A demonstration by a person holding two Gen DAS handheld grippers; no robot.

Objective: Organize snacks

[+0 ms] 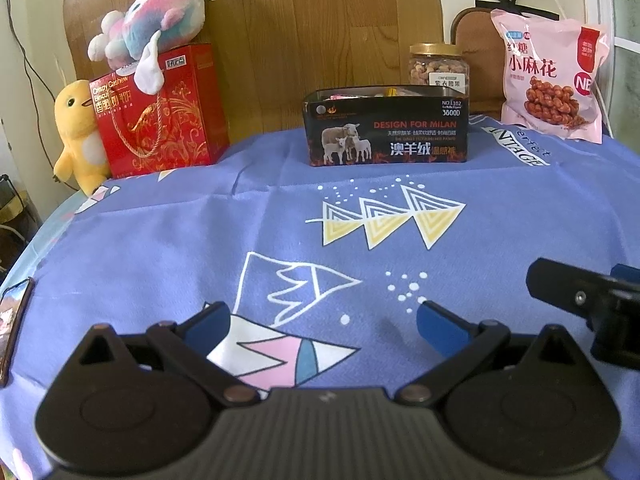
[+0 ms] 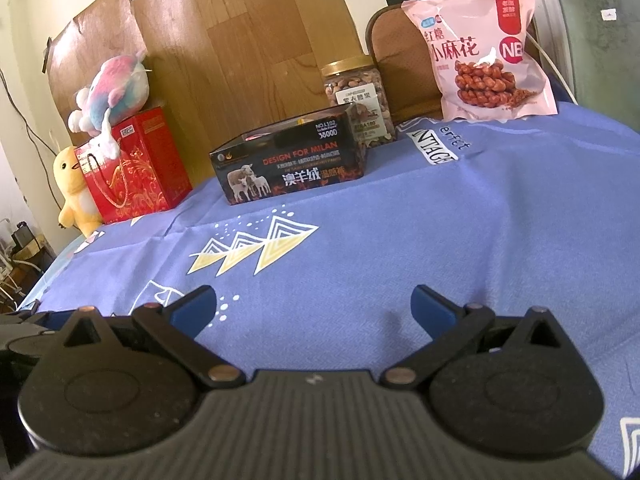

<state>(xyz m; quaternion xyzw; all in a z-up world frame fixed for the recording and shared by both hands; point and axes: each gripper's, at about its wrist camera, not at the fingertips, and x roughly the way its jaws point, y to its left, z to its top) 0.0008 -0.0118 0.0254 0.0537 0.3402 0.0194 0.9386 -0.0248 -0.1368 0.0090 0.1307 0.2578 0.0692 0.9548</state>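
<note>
A black open-topped box (image 1: 386,128) printed with sheep stands at the back middle of the blue cloth (image 1: 160,248), with small packets inside; it also shows in the right wrist view (image 2: 288,160). Behind it stands a gold-lidded nut jar (image 1: 438,66) (image 2: 354,88). A pink snack bag (image 1: 554,76) (image 2: 488,48) leans at the back right. My left gripper (image 1: 323,318) is open and empty over the near cloth. My right gripper (image 2: 314,304) is open and empty; part of it shows at the right edge of the left wrist view (image 1: 588,296).
A red gift box (image 1: 160,116) (image 2: 136,168) stands at the back left with a pastel plush (image 1: 152,28) on top and a yellow plush (image 1: 78,136) beside it. A phone (image 1: 12,324) lies at the cloth's left edge. A wood-pattern sheet (image 1: 312,40) covers the wall behind.
</note>
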